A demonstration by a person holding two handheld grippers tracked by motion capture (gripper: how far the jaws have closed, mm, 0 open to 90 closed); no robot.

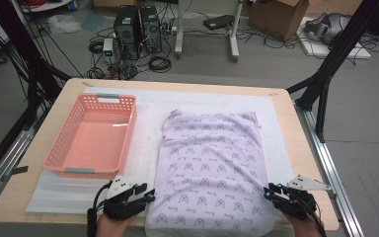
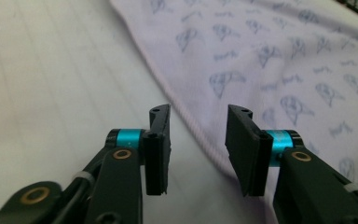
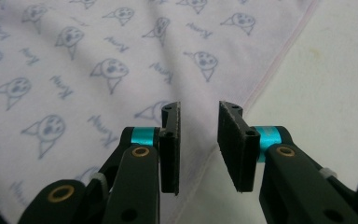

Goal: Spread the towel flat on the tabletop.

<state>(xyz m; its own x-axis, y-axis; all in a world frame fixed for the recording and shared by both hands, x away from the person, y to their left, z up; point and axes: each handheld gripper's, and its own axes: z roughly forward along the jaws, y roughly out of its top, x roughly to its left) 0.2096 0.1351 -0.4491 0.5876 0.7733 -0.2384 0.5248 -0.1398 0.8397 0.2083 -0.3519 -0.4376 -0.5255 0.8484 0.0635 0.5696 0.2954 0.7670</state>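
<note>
- Between our left gripper's [image 2: 198, 140] parted jaws runs the hem of the printed cloth [image 2: 270, 60], ungripped.
- Between our right gripper's [image 3: 199, 140] parted jaws lies the opposite hem, ungripped.
- Beyond our left gripper sits the pink basket [image 1: 59, 143].

Light wood counter [image 1: 296, 123] with rounded corners, a white foam sheet [image 1: 148, 106] laid over most of its top. Grey floor [image 1: 365, 148] all around, evenly lit. Beyond the far edge: two black computer towers [image 1: 137, 30] side by side amid tangled black cables [image 1: 160, 63]. White stand legs [image 1: 234, 34] just right of them. Cardboard box [image 1: 279, 17] at top right, near a white board [image 1: 343, 49] on the floor. Black frame struts [image 1: 338, 54] slant down at both sides; metal rails [image 1: 333, 173] run along the counter's flanks.
</note>
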